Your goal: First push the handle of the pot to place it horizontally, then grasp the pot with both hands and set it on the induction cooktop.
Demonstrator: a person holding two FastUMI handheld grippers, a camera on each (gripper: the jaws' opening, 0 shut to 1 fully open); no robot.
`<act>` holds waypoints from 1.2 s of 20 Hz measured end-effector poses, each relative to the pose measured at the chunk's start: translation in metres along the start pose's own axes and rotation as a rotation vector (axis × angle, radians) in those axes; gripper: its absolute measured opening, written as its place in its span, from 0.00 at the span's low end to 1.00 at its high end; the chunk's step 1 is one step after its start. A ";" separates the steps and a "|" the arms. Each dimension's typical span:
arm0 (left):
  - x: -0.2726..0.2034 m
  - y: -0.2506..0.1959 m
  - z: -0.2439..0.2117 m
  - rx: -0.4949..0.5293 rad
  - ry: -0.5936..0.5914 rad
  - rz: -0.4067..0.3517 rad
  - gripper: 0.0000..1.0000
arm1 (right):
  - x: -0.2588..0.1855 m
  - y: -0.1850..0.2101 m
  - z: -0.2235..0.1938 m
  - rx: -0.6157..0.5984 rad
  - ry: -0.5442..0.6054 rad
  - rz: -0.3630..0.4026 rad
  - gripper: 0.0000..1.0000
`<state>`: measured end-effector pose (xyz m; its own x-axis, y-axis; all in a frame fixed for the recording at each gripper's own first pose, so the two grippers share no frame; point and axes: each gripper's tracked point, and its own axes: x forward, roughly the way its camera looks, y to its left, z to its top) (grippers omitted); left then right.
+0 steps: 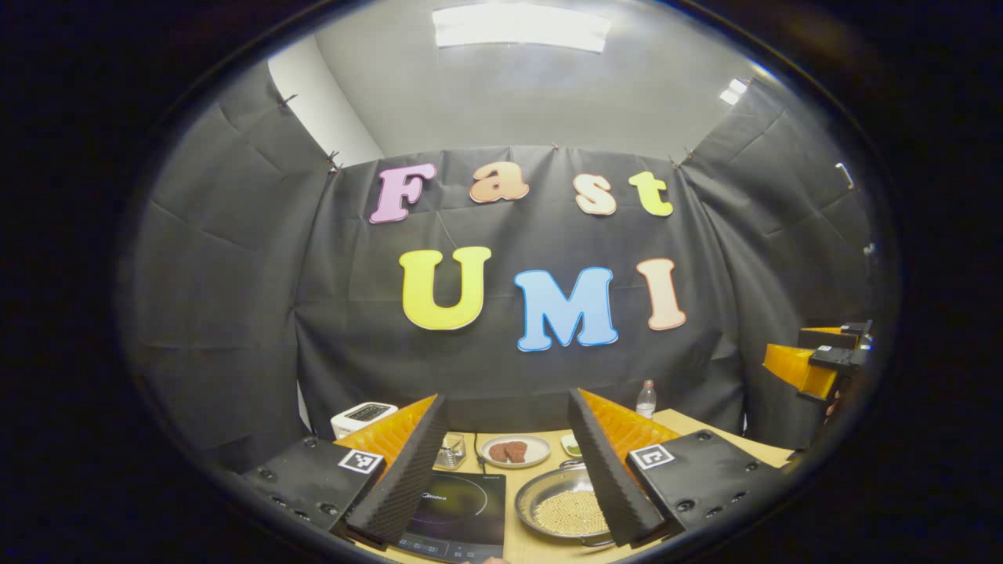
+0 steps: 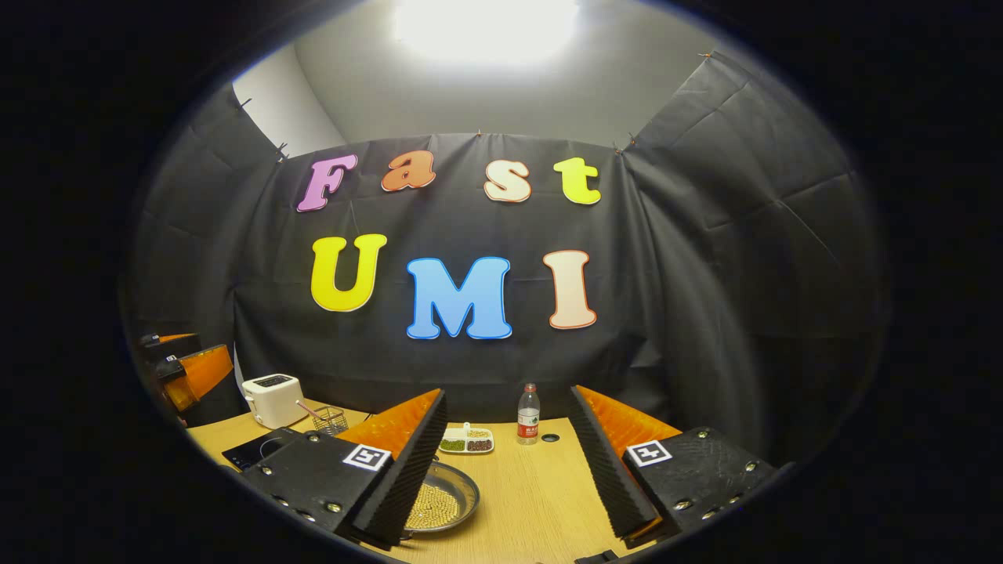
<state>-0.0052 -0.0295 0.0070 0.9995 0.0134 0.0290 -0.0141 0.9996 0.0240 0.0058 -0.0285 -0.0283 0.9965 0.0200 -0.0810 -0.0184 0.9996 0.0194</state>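
Black cloth walls close in a booth around a pale wooden table (image 1: 541, 548), lit from a ceiling panel.

Left gripper view: the left gripper (image 1: 505, 478) hangs above the table with its fingers spread wide and nothing between them. Low in the frame, between the fingers, lies the induction cooktop (image 1: 458, 509); just right of it, at lower centre-right, sits the pot (image 1: 564, 509) — a shallow metal pan holding small pale beans, partly behind the right finger. A short bit of handle seems to leave its far rim toward the back wall, but it is too small to be sure of. Behind are a plate of reddish food (image 1: 515, 450), a small green dish (image 1: 572, 446), a wire basket (image 1: 450, 450), a white toaster (image 1: 362, 417) at lower left and a water bottle (image 1: 646, 398). At the right edge the other gripper hangs in the air.

Right gripper view: the right gripper (image 2: 505, 478) is likewise spread and empty, clear of the table. The pot (image 2: 439, 497) lies at lower centre-left, half hidden by the left finger, and the cooktop's corner (image 2: 255, 450) shows farther left — so here too the two are side by side, apart. The handle I cannot make out, so its long axis stays unsettled. A divided dish of beans (image 2: 468, 441), the bottle (image 2: 529, 415), the toaster (image 2: 272, 399) and the basket (image 2: 331, 421) line the back.

Judging from this, nothing has been touched: the push on the handle comes first. That calls for one gripper to come down beside the handle and nudge it sideways until it runs level across the table.
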 end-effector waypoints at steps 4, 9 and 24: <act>-0.002 0.003 -0.001 0.001 0.000 0.011 1.00 | 0.001 -0.003 -0.001 -0.006 -0.003 -0.014 0.63; -0.002 0.011 0.000 0.000 0.001 0.028 1.00 | 0.003 -0.008 0.002 -0.021 0.004 -0.024 0.63; -0.007 -0.004 0.000 0.016 0.004 0.089 1.00 | 0.010 0.005 -0.028 -0.022 0.047 0.111 0.00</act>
<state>-0.0119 -0.0336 0.0063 0.9943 0.1025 0.0283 -0.1036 0.9939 0.0378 0.0138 -0.0224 -0.0565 0.9834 0.1304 -0.1261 -0.1303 0.9914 0.0086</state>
